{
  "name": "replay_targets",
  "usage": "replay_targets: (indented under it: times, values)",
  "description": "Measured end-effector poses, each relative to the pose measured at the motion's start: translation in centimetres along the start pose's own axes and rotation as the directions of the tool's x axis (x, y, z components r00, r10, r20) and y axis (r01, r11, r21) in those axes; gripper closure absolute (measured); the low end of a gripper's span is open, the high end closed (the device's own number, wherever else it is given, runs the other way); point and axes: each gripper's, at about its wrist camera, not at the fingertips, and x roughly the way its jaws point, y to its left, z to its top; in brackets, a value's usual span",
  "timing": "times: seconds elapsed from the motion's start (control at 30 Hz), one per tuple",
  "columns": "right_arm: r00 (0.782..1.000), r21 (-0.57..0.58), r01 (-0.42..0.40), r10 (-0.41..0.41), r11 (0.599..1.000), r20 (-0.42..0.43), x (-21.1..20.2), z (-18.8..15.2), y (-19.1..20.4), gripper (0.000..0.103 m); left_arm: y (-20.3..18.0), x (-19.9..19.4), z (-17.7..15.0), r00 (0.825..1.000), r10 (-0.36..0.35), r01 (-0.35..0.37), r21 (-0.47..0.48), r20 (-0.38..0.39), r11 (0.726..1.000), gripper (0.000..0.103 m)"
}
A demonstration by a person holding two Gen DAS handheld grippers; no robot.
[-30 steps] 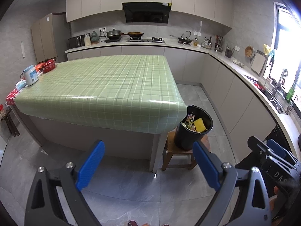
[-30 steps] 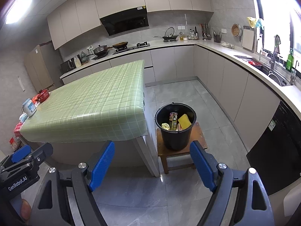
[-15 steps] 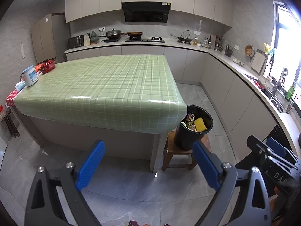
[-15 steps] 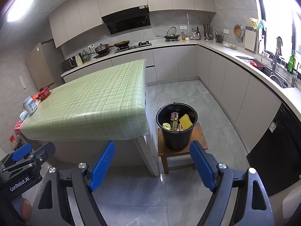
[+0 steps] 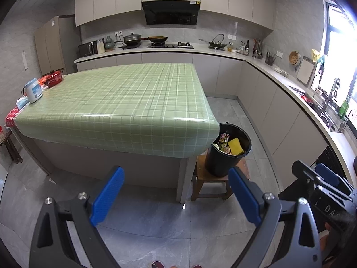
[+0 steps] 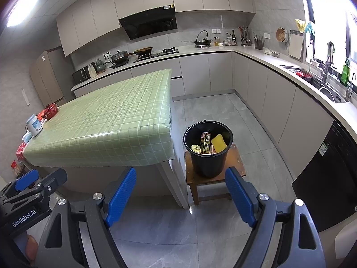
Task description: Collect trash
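You face a grey-tiled kitchen; a glossy green checked cloth [image 5: 116, 102] covers the island. The round black plastic bucket [image 6: 208, 156], centre of the right view, stands on a wooden stool [image 6: 237, 163] holding a yellow sponge [image 6: 219, 142]. "GenRobot.AI" marks your left gripper [image 5: 176, 192]. It and your right gripper [image 6: 180, 195] gape, empty.

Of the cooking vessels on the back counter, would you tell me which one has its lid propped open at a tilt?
The wok right of the hob, near the bottles: its glass lid leans up. The dark pot keeps its lid flat; the frying pan has none.
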Motion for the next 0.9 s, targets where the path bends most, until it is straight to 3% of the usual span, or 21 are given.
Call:
replay_targets:
  times: [0.63,0.9]
  values:
    - [1.0,0.006,0.002,-0.002,1.0,-0.008,0.4,-0.2,-0.8,0.019,-1.1,1.1,0.2,1.0,-0.018,0.018,0.002,-0.018,1.0,0.008]
    - [1.0,0.011,0.014,-0.014,1.0,-0.012,1.0,-0.1,-1.6,0.019,-2.3,1.0,0.3,0.999,-0.048,0.047,0.041,0.018,0.998,0.007]
